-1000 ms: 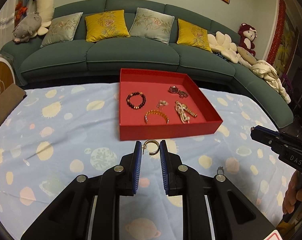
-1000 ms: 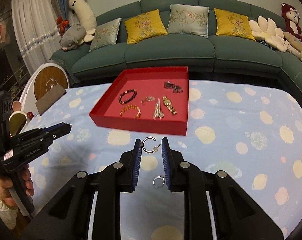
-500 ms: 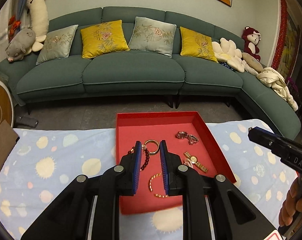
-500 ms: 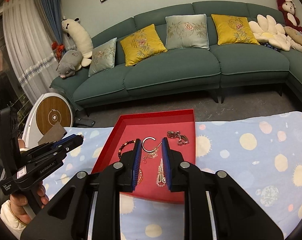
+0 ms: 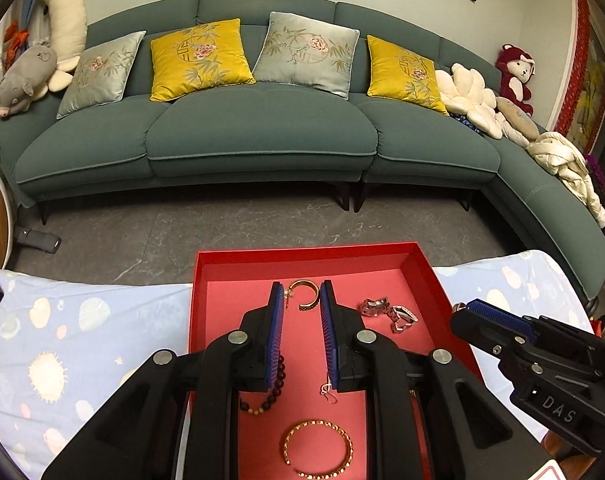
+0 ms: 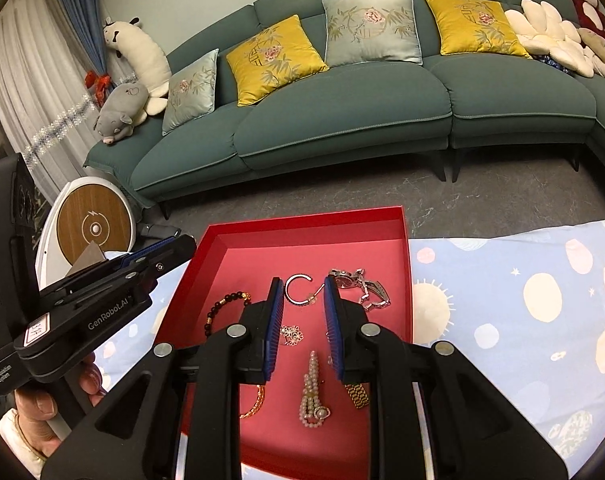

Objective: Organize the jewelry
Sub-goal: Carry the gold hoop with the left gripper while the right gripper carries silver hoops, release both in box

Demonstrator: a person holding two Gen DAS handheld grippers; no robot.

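I judge placing is in hand: left gripper pinches a gold hoop, right gripper a pale hoop, both over the tray; next I lower and release, clear of the watch.

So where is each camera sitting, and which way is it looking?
Left wrist: rides on the left tongs, looking forward over the red tray to the sofa; they pinch a gold hoop earring; right tongs peek in.
Right wrist: rides on the right tongs, facing likewise; they pinch a second hoop earring; left tongs and left hand show.
Shared: both see tray, sofa, each other's tongs.
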